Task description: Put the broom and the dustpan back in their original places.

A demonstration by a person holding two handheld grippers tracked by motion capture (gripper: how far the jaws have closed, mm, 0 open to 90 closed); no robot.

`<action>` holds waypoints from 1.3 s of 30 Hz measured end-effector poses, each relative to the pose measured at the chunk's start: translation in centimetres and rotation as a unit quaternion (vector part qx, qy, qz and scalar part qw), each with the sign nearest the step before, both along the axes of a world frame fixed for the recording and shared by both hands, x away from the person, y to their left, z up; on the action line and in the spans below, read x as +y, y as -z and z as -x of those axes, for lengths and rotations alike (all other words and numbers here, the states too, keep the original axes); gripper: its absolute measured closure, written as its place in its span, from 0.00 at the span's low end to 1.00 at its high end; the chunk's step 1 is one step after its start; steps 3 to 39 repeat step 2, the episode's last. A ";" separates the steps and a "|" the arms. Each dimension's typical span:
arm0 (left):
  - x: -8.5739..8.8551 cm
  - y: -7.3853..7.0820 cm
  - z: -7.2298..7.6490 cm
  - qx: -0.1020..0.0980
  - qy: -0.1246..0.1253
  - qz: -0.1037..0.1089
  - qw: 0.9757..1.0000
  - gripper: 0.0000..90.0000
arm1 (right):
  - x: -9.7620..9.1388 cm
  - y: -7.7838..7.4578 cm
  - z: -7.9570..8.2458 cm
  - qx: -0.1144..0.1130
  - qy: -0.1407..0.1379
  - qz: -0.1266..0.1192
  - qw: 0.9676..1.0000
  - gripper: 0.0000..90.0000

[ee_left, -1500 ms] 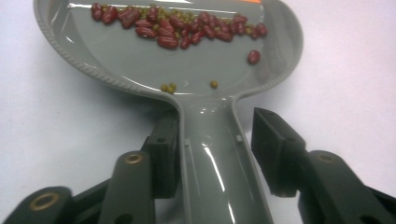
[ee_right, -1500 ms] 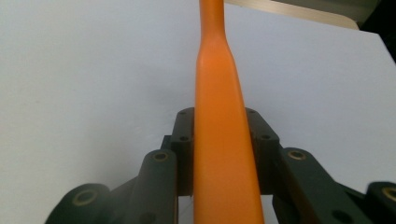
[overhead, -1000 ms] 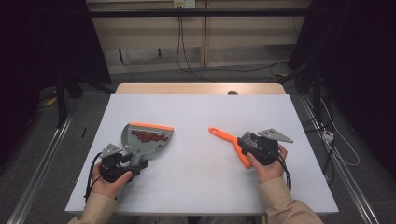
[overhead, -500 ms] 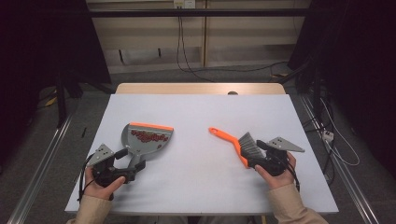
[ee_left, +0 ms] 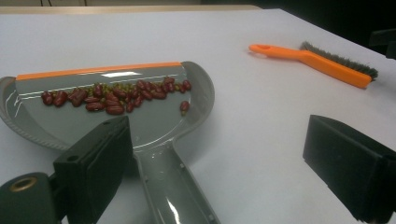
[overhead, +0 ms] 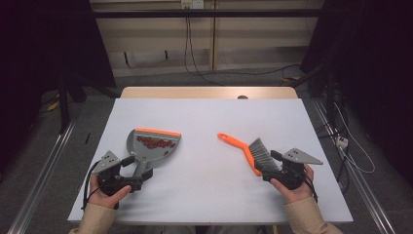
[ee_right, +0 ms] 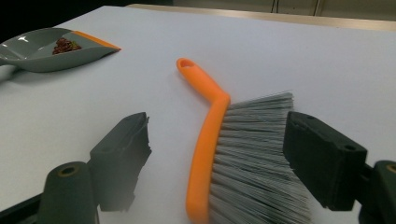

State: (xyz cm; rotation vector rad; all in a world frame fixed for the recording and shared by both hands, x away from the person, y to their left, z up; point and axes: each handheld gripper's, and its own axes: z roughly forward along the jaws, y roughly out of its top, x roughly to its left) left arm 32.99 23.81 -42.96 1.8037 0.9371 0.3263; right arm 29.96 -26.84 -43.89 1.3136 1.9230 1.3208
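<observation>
Two grippers: both sit at the near edge of the table, one at each side, each in a hand
Table [overhead: 209, 122]: white top, bare across the middle
Dustpan [overhead: 152, 146]: grey with an orange lip, flat on the near left of the table, handle pointing near, towards the left gripper
Brush [overhead: 246, 151]: orange handle, grey bristles, lying on the near right, handle tip pointing far and left, well apart from the dustpan
Left gripper [overhead: 127, 171]: released; jaws have just been opening, spread wide with the dustpan handle lying between them, pads off it
Right gripper [overhead: 269, 165]: released; jaws have just been opening, standing either side of the brush head without pressing it
Beans [ee_left: 116, 95]: red, in a row across the dustpan just behind its lip
</observation>
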 end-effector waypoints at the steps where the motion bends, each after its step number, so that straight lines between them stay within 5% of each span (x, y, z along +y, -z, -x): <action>1: 0.0 0.0 0.0 -0.001 0.000 -0.001 1.000 0.09 | 0.0 0.0 0.0 -0.001 -0.001 0.000 1.000 0.24; 39: 0.1 0.0 0.0 -0.001 -0.001 0.001 1.000 0.09 | 0.1 0.0 0.0 -0.002 -0.001 0.002 1.000 0.24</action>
